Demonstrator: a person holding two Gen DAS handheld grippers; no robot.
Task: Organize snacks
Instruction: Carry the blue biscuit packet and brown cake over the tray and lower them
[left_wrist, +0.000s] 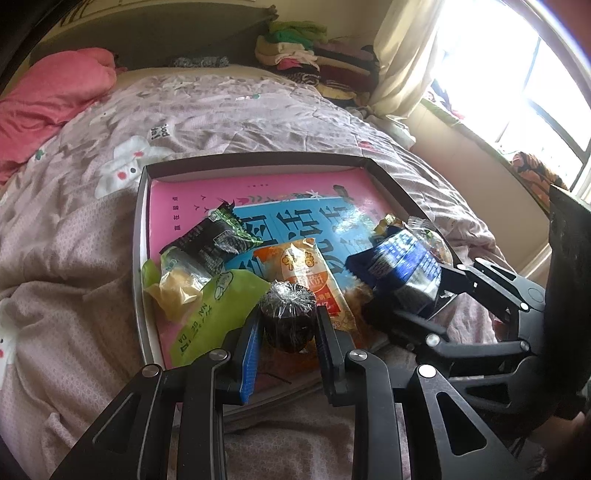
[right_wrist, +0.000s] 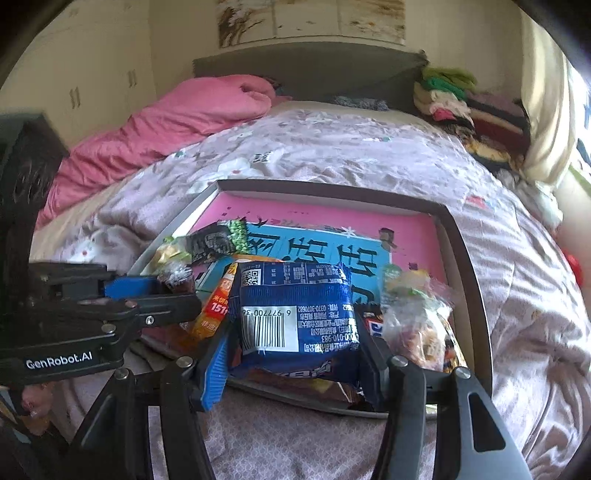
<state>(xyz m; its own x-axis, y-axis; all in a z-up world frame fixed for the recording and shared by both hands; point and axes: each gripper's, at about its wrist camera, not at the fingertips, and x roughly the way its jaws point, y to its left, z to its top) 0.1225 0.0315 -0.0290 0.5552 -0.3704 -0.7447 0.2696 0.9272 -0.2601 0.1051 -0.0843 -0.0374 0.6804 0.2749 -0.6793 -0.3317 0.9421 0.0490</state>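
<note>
A small dark plastic-wrapped snack (left_wrist: 289, 317) was clamped between the pads of the left gripper (left_wrist: 286, 341), held just above the near edge of the box lid (left_wrist: 258, 173) on the bed (left_wrist: 221, 114). It was judged light and fairly firm, with slick film, so a hold across its sides suited it. A blue snack packet (right_wrist: 295, 317) was held crosswise in the right gripper (right_wrist: 295, 354), pads pressed on both sides at its middle, over the near right part of the lid. It was judged soft, crinkly and crushable, so a gentle mid-body hold seemed best. Orange (left_wrist: 314, 273), green (left_wrist: 210, 306) and black (left_wrist: 210, 240) packets lay loose in the lid.
</note>
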